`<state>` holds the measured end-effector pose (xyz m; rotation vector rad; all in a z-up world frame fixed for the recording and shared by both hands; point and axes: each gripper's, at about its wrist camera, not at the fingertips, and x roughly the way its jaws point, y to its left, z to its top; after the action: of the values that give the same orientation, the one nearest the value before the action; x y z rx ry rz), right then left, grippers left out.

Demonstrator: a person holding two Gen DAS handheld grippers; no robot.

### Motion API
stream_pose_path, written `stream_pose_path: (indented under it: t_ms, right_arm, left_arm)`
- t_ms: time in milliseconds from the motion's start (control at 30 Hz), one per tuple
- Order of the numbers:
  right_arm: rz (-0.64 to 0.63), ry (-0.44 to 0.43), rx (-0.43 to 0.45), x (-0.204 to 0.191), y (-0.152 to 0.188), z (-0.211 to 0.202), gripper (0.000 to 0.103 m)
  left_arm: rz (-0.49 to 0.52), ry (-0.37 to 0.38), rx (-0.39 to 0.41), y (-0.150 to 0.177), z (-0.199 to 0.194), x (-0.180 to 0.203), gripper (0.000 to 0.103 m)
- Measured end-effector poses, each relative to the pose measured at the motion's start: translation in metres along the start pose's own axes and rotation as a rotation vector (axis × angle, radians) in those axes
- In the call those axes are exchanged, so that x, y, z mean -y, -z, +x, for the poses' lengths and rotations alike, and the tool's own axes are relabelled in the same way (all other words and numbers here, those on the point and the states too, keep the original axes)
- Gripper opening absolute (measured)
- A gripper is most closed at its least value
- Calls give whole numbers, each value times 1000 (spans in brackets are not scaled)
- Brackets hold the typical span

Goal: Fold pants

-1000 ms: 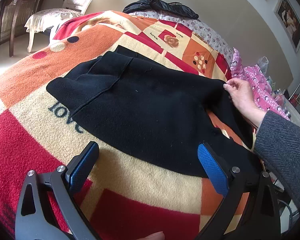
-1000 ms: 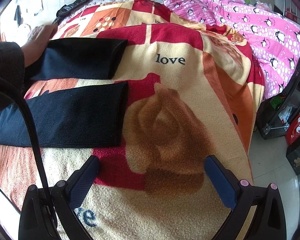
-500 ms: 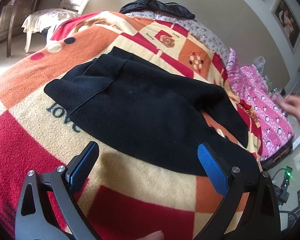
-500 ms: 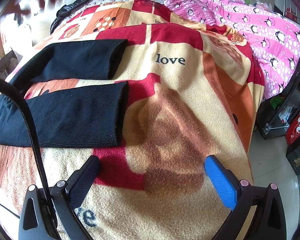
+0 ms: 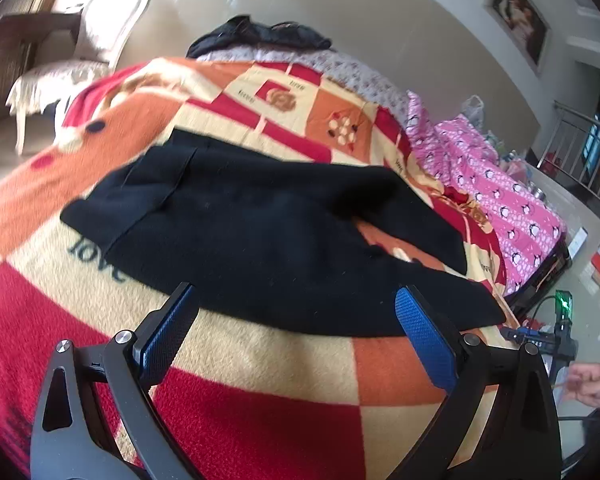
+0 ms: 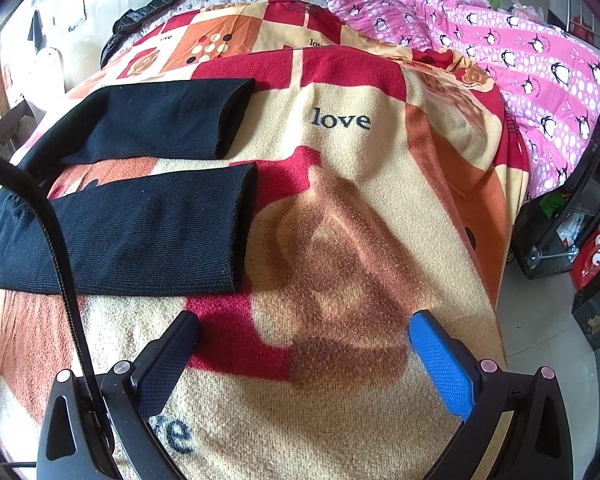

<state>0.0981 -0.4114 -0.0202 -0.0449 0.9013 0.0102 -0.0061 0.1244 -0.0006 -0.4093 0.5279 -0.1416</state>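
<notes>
your left gripper (image 5: 296, 320) hangs with jaws apart just near of the black pants (image 5: 260, 236), spread flat on the patchwork blanket (image 5: 260, 376). your right gripper (image 6: 304, 344), also apart, sits right of both leg cuffs (a black cable (image 6: 60, 248) crosses the near leg); a pink penguin quilt (image 6: 540, 52) lies far right.

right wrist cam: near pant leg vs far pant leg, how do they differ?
The near pant leg lies closer to the right gripper and looks wider; the far pant leg lies beyond it and looks narrower. A black cable crosses the near leg, not the far leg. Both are black, flat on the blanket, apart, with cuffs pointing right.
</notes>
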Motion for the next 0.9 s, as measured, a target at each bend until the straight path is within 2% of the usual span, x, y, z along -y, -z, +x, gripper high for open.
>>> stream_pose_path:
  t_ms: [67,133,200,267,333,400,500,567,633,700,733,800,867,900]
  right_arm:
    - [-1,2,0,-1,0,0,103]
    - [0,0,2,0,0,0,103]
    - [-4,4,-3,-1,-1,1,103]
    - [-2,-3,-4,1,-2,2,103]
    - [-1,-3,-4,1,-1,2,103]
    - [-4,3,-3,0,-1,1,103]
    - [-6,-6,-1,0,-1,1,103]
    - [-17,-11,-17,-2,-3,1,103]
    - [-21,-28,-29,0,-3,0,103]
    - [-23,-54,-15,2,-1,-2,103]
    - [-26,-67,19,2,1,-3,103]
    - [-48,-102,32,2,3,-5,103]
    - [-67,-115,28,1,3,-5,103]
    - [-67,-121,1,2,2,-5,103]
  left_arm:
    - [52,-6,87,-1,-13,9,99]
    - [101,19,165,-6,-28,14,99]
    - [144,16,199,-14,-38,16,99]
    - [166,-1,124,-25,-38,10,99]
    - [154,-78,57,-34,-34,-3,99]
    - [70,-108,-10,-40,-28,-27,99]
    - [-131,-90,-77,-44,-21,-67,99]
    - [-224,-28,-68,-41,-23,-82,99]
    - [-298,-24,-46,-36,-28,-91,99]
    - [-392,14,-34,-30,-30,-103,99]
    - [-446,60,-29,-28,-29,-109,99]
    - [-528,112,-34,-31,-23,-118,99]
    - [-594,119,-45,-38,-13,-130,99]
    - [-635,99,-52,-41,-7,-137,99]
